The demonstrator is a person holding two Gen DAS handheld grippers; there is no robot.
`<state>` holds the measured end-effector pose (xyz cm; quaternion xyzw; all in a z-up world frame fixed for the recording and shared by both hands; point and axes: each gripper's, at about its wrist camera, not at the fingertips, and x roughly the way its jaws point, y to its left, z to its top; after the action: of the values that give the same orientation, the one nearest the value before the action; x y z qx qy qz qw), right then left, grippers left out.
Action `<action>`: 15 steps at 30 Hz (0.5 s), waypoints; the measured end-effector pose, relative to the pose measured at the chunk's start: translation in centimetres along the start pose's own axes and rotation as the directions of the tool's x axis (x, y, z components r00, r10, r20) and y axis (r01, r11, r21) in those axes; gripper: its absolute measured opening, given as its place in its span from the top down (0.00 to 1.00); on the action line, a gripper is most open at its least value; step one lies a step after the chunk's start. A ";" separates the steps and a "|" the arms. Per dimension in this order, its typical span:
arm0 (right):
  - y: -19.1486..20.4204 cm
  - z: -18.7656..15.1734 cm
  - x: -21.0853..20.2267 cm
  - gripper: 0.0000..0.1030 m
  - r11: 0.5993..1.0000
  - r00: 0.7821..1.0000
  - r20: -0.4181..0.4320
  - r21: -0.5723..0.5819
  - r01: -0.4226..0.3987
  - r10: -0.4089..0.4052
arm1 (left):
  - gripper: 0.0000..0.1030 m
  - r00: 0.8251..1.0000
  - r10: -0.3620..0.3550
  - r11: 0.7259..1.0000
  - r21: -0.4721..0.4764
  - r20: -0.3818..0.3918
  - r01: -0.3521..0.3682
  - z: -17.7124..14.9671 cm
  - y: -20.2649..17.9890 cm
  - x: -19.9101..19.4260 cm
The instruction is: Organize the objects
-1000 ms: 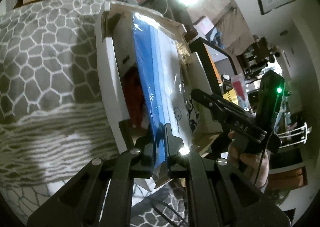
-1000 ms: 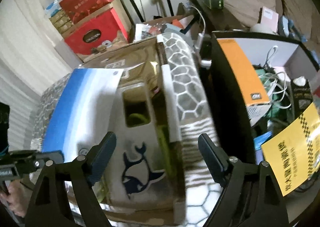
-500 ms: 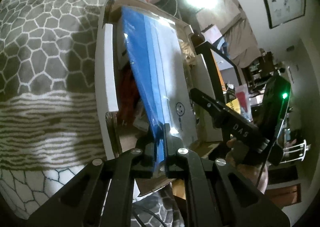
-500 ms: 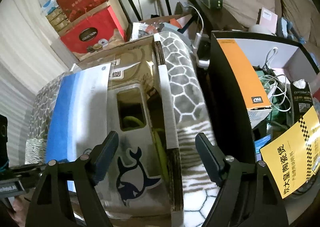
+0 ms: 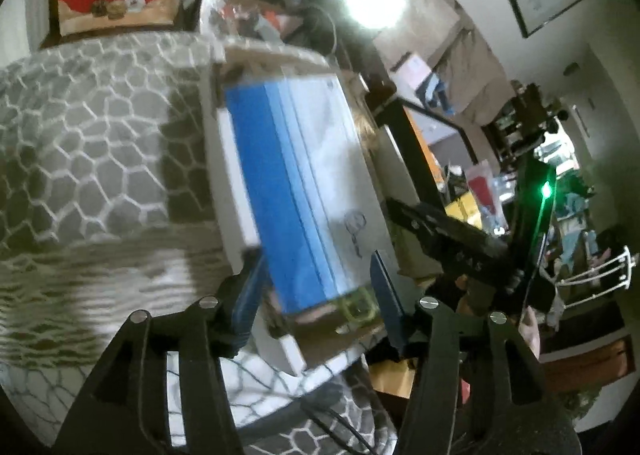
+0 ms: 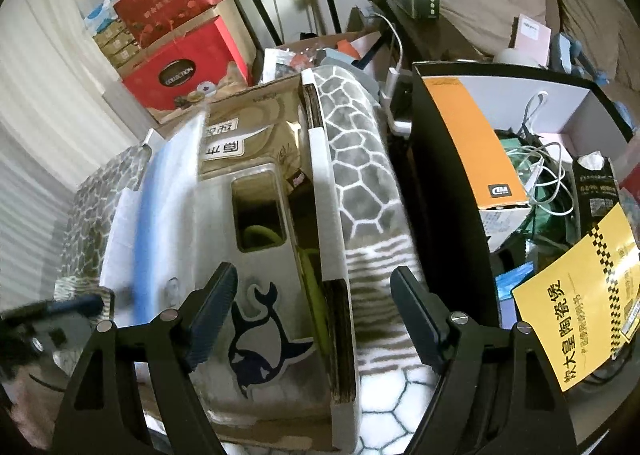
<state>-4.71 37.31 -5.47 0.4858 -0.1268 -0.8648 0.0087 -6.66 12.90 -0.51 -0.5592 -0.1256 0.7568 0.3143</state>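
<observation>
Now my left tongs (image 5: 316, 291) stand open around the blue packet (image 5: 296, 191), which lies in the box (image 6: 320, 255). My right tongs (image 6: 316, 315) gape empty above it. Propped loosely, the packet could slide out.

Left wrist view motion-blurred; print on blue-and-white packet (image 5: 304, 191) unreadable. Box (image 6: 320, 195) contents mostly hidden beneath packet. Left gripper (image 6: 44, 319) cut off, blurred beside box.

Blue-white packet (image 5: 304, 191) across box (image 6: 320, 191) opening
</observation>
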 end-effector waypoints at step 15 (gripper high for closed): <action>0.7 -1.8 -3.6 0.22 1.000 0.999 0.048 -0.014 0.005 -0.004 | 0.40 0.980 0.192 0.980 0.037 0.061 -0.194 4.2 2.5 1.7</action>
<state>-1.39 36.71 -3.14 0.4652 -0.1195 -0.8771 0.0072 -11.64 12.73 -1.75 -0.5401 -0.0633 0.8018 0.2476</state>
